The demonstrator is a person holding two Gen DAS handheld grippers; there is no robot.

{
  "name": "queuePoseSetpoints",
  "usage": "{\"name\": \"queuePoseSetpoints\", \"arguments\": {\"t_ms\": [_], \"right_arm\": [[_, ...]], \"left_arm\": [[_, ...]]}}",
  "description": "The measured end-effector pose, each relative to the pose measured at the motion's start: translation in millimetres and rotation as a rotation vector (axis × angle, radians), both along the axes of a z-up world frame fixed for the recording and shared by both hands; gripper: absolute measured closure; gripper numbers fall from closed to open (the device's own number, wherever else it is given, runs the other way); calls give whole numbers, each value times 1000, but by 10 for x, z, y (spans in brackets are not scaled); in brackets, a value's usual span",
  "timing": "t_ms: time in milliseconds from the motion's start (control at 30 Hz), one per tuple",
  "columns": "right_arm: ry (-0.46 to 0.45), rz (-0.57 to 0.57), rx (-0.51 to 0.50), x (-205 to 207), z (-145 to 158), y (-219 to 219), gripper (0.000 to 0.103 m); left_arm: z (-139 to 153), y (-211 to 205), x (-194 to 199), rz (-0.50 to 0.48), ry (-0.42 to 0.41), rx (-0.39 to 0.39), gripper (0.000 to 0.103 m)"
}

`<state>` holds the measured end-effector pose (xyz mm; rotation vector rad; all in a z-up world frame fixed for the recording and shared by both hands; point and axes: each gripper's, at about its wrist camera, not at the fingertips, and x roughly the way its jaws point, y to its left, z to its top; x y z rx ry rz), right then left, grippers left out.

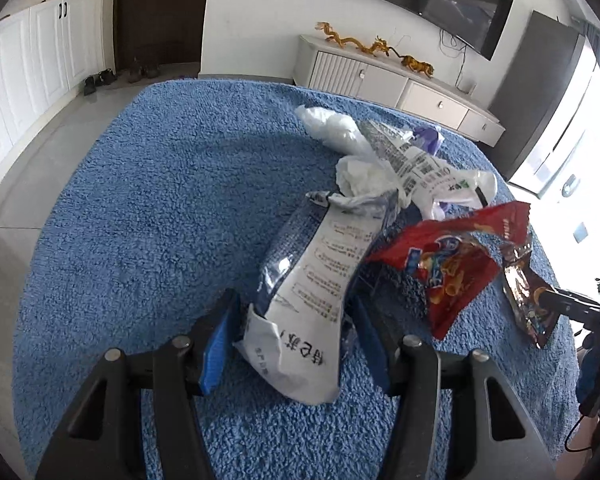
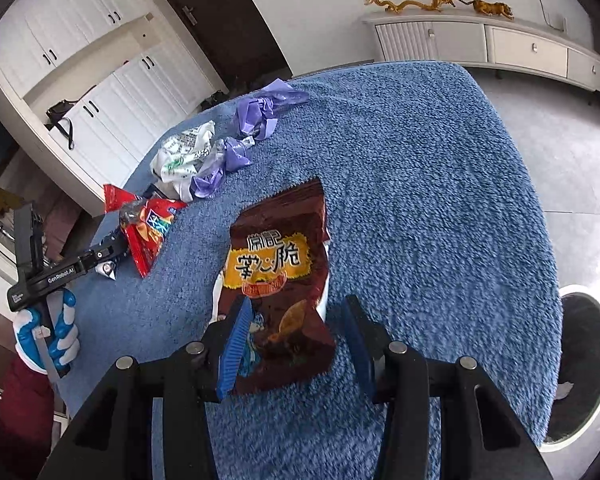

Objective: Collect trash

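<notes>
A blue carpeted table (image 1: 140, 208) holds trash. My left gripper (image 1: 296, 312) is open, its jaws on either side of a blue and white plastic bag (image 1: 312, 280). Beyond it lie crumpled white wrappers (image 1: 364, 172) and a red snack bag (image 1: 448, 264). My right gripper (image 2: 296, 316) is open around a dark brown snack bag (image 2: 280, 272) lying flat on the table (image 2: 420, 200). The red snack bag (image 2: 144, 228), a white printed bag (image 2: 184, 156) and purple plastic bags (image 2: 256, 116) lie to the far left. The left gripper body (image 2: 60, 272) shows there.
A white round bin (image 2: 584, 368) with a dark inside stands on the floor right of the table. A white TV cabinet (image 1: 400, 80) with golden figures, white cupboards (image 2: 100, 92) and a dark door (image 1: 160, 12) stand beyond the table edge.
</notes>
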<state>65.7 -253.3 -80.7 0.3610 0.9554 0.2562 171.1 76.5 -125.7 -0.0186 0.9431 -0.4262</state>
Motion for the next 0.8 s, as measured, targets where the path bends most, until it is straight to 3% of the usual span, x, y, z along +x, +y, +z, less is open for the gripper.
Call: {"name": "queuePoseSetpoints", "arguments": {"t_ms": [133, 333, 533, 800], "right_arm": [[-4, 8, 21, 34, 4, 1, 60], [0, 32, 30, 46, -19, 42, 89], [-40, 41, 19, -59, 91, 54, 91], [-100, 33, 8, -305, 314, -12, 91]], "left_arm": [[-12, -30, -17, -3, -12, -3, 48], [-9, -27, -182, 13, -31, -23, 59], [15, 39, -428, 50, -47, -4, 60], [163, 418, -860, 145, -40, -96, 60]]}}
